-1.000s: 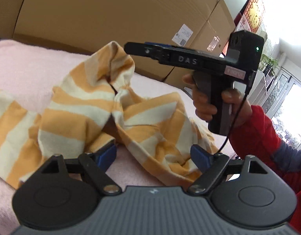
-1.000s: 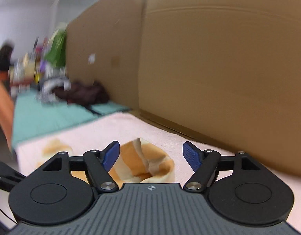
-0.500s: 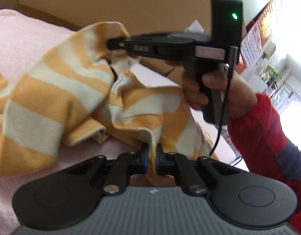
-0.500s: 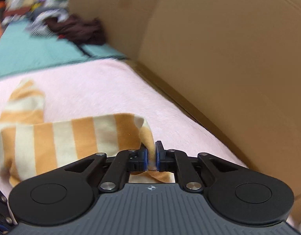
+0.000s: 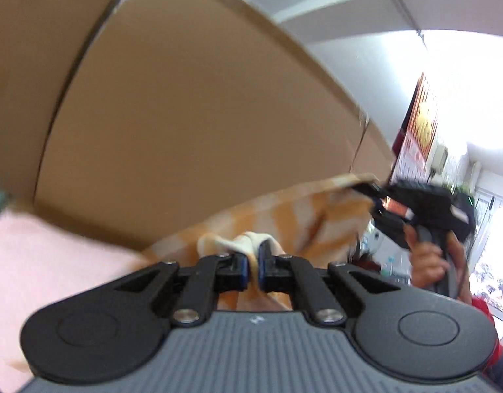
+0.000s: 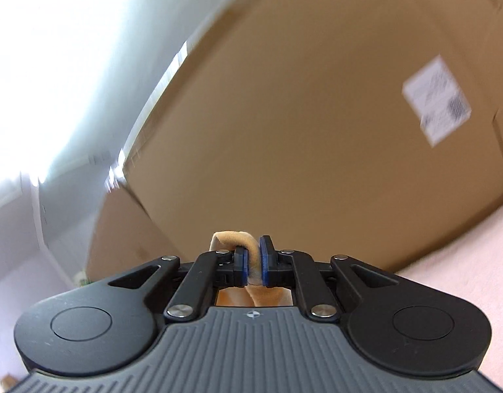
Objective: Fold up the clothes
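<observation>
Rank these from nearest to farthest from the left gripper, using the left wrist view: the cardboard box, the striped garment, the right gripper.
1. Striped garment: pinched in the left gripper.
2. Right gripper: ahead, to the right, clamping the garment's far edge.
3. Cardboard box: behind both.

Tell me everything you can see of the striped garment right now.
The striped garment is soft knit-looking cloth in orange and cream bands, blurred by motion. It hangs lifted and stretched between two grips: the left gripper is shut on a bunched cream edge, and the right gripper pinches its far corner, raised in front of the cardboard boxes. In the right wrist view only a tan fold shows between the pads. Its lower part is hidden.
</observation>
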A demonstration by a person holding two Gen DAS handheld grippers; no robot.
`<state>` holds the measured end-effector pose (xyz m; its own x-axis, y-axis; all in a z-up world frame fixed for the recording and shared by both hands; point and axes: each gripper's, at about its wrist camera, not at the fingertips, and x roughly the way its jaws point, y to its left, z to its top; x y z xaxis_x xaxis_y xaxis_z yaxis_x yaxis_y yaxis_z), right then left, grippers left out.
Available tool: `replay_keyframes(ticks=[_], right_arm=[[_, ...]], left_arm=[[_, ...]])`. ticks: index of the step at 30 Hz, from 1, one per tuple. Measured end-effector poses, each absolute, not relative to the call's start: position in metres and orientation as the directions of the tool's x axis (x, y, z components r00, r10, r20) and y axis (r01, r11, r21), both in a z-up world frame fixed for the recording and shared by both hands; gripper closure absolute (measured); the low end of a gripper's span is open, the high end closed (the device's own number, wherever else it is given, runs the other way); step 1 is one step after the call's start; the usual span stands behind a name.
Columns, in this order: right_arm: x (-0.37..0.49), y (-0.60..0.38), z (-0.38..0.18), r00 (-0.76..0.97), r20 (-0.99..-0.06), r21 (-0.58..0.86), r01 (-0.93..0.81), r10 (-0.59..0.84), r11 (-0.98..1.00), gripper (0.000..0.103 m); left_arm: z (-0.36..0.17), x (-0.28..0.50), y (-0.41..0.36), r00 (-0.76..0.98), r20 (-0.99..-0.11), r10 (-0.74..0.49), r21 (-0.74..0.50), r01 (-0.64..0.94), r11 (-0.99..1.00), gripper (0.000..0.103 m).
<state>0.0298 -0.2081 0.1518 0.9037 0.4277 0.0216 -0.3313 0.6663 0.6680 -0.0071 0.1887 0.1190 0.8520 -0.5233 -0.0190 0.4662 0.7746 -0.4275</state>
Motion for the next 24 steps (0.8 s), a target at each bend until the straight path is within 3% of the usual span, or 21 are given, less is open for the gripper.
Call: replay_keyframes(ticks=[9,15,24], right_arm=[[-0.054,-0.245,0.214,0.92,0.317,0.664,-0.388,0.229,0.639,0.095],[-0.058,-0.229,0.238,0.912,0.361,0.604,-0.387,0.195,0.697,0.095],[-0.068,-0.208,0.228,0.897,0.417,0.492,-0.358,0.145,0.794,0.095]], left_arm=[[0.223,-0.016,0.214,0.883,0.215,-0.418,-0.336,0.468,0.817,0.102],[0.261,-0.039,0.209,0.897,0.279,-0.343,-0.253,0.413,0.875,0.102],[0.257,-0.079,0.204,0.9,0.378,-0.216,-0.201,0.307,0.93,0.102]])
